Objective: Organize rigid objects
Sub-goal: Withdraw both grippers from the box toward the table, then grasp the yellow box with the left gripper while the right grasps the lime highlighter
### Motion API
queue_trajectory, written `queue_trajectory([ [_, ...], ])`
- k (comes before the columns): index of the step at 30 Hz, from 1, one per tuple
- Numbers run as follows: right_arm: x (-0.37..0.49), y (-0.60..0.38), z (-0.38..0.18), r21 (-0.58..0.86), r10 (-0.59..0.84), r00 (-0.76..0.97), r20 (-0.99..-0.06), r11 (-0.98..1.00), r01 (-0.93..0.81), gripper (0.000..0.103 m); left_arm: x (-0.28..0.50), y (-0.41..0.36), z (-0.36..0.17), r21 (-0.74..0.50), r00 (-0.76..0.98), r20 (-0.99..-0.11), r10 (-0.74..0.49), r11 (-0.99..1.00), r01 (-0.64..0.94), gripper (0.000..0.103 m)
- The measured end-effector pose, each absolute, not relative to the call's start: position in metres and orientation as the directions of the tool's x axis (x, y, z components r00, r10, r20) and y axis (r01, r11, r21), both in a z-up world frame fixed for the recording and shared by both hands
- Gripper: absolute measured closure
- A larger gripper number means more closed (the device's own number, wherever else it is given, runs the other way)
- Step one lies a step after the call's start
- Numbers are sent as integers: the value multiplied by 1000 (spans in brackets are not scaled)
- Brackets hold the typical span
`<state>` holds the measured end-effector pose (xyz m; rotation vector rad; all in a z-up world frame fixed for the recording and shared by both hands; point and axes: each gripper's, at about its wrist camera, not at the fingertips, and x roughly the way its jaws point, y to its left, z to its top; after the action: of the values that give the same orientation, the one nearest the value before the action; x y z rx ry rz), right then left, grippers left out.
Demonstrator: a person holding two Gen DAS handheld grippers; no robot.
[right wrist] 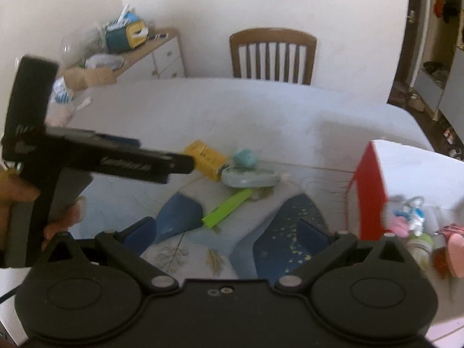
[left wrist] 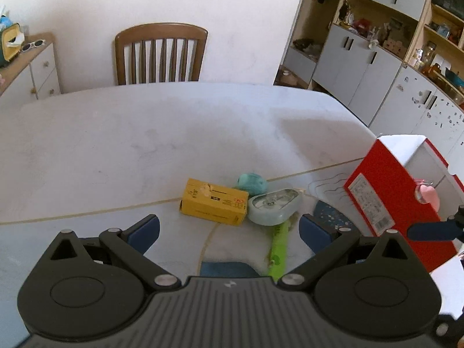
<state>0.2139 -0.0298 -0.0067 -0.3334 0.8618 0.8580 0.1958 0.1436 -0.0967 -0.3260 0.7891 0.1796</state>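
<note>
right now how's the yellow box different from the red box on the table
The yellow box is small, lies flat and looks closed. The red box is far bigger, stands tall at the right and is open at the top, with white showing inside. The yellow box touches the pale green case; the red box stands apart. Both are rectangular cartons on the table.

The right gripper hangs over a pale table, its blue-padded jaws wide apart with nothing between them. Ahead lie a flat lime-green plastic stick, a pale blue oval case, a teal rounded lump and a yellow cardboard box. A red-and-white carton stands at right. The left gripper, in a hand, crosses the left side.
</note>
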Motion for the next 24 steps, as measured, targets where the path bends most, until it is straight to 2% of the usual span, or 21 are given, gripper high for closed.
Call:
queue_trajectory([
  [15, 234, 21, -53, 8, 423, 367, -828, 663, -748, 5, 233, 151, -135, -92, 663, -737, 133, 952, -293, 0],
  [24, 252, 41, -70, 8, 394, 370, -842, 694, -720, 15, 245, 152, -142, -76, 675, -725, 140, 957, -280, 0],
])
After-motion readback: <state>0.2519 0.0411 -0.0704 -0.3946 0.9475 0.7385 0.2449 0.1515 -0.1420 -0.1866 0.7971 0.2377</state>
